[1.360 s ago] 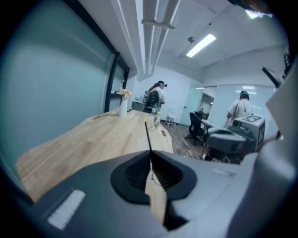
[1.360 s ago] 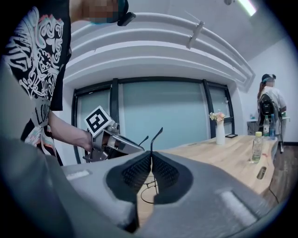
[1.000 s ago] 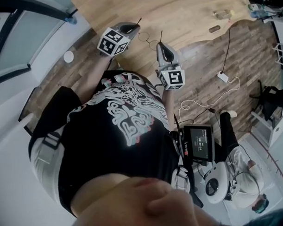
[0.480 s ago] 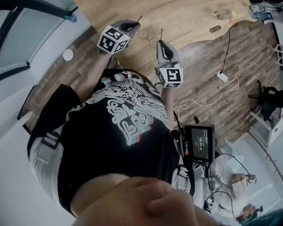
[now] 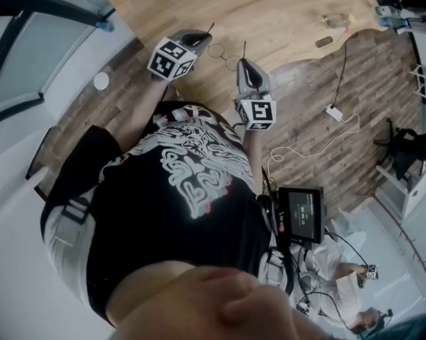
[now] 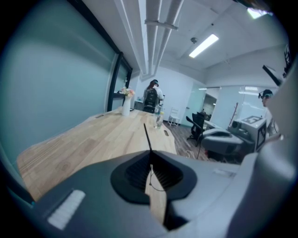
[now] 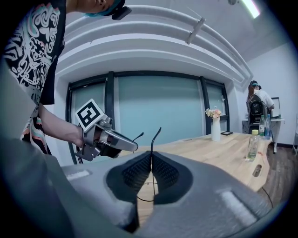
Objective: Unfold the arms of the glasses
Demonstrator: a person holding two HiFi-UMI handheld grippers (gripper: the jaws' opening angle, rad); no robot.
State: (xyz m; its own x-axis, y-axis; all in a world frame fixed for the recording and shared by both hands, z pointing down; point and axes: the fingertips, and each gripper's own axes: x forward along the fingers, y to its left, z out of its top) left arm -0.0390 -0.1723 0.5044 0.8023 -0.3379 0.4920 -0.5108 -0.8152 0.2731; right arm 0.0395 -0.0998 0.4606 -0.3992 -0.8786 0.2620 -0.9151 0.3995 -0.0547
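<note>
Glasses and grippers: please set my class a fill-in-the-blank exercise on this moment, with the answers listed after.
1. The left gripper and the right gripper are each shut on one thin ____ of the glasses.
2. The glasses are held over a ____ table.
3. The flowers on the table stand in a white ____.
4. Near the table's right end stands a clear ____.

Missing words: arm; wooden; vase; bottle.

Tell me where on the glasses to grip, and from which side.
Grip the glasses by the thin arms, one per gripper, coming from the outer sides: the round wire lenses sit between and give little to pinch. The left gripper and right gripper are each shut on an arm, its black tip poking past the fingers.
</note>
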